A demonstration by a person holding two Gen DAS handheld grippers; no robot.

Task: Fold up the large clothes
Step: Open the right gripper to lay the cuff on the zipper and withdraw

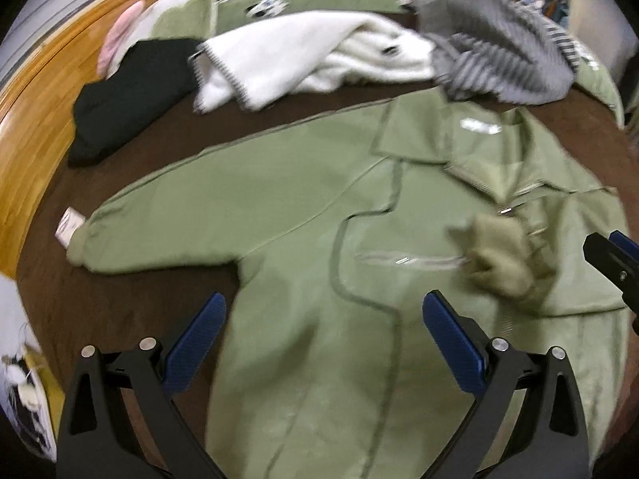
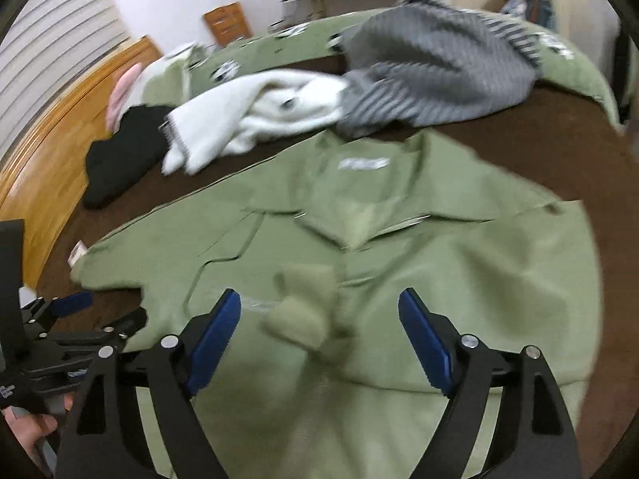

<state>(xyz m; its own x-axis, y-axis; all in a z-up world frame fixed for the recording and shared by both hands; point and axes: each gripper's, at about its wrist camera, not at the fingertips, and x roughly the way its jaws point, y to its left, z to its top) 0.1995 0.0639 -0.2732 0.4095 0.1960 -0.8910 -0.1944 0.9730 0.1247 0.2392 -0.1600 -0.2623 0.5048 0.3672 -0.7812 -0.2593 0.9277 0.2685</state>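
Observation:
A large green jacket (image 1: 319, 215) lies front-up on the brown bed cover (image 1: 120, 303). Its left sleeve (image 1: 167, 223) stretches out to the left. Its right sleeve is folded across the chest, with the ribbed cuff (image 1: 499, 259) lying near the zipper. My left gripper (image 1: 323, 315) is open and empty above the jacket's lower left body. My right gripper (image 2: 319, 307) is open and empty just over the folded cuff (image 2: 299, 307) on the jacket (image 2: 459, 263). The right gripper's tip shows at the left wrist view's right edge (image 1: 611, 263). The left gripper shows at the right wrist view's lower left (image 2: 76, 319).
A white fleece garment (image 1: 303, 56), a grey striped garment (image 1: 499, 56) and a black garment (image 1: 131, 95) lie behind the jacket. A green patterned quilt (image 1: 319, 0) lies at the far side. A wooden headboard (image 1: 44, 92) runs along the left.

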